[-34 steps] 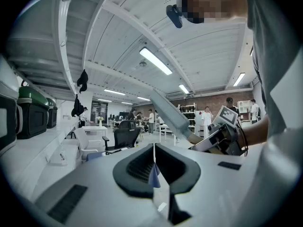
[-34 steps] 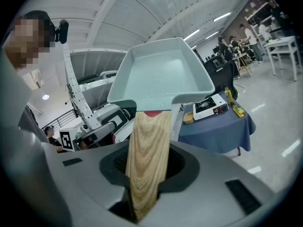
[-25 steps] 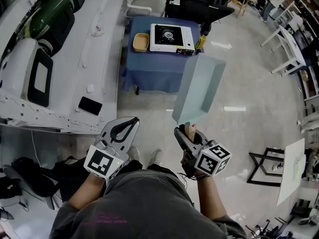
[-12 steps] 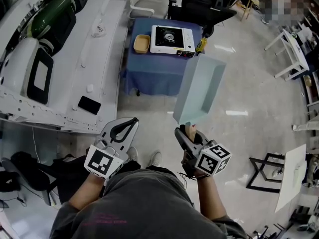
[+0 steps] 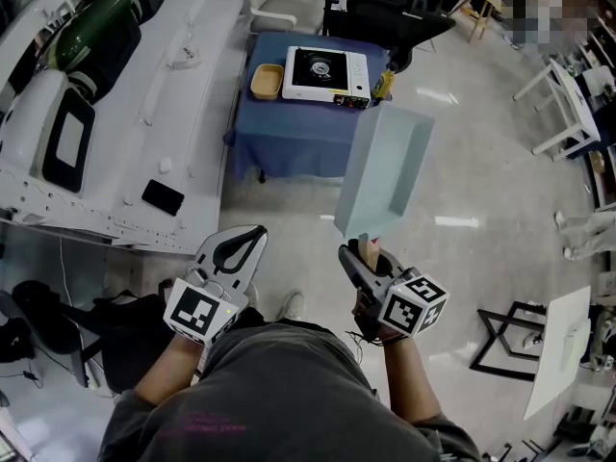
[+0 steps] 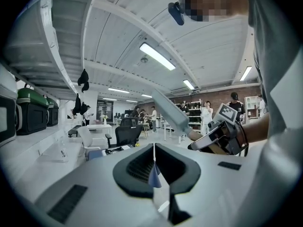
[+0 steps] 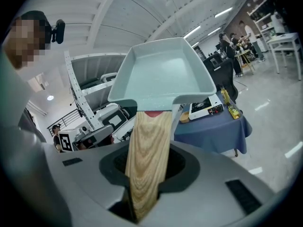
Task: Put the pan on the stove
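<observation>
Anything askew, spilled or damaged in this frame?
Nothing stands out. The pan is empty and whole, clamped by its wooden handle in the right gripper, in the air short of the blue table. The stove sits square there, its burner bare. The left gripper is shut and empty.

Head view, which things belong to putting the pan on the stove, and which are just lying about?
Job: pan, held by its wooden handle in the right hand-held gripper; stove; blue table.
Lying about: tan dish; yellow bottle; flat black device; office chairs.
</observation>
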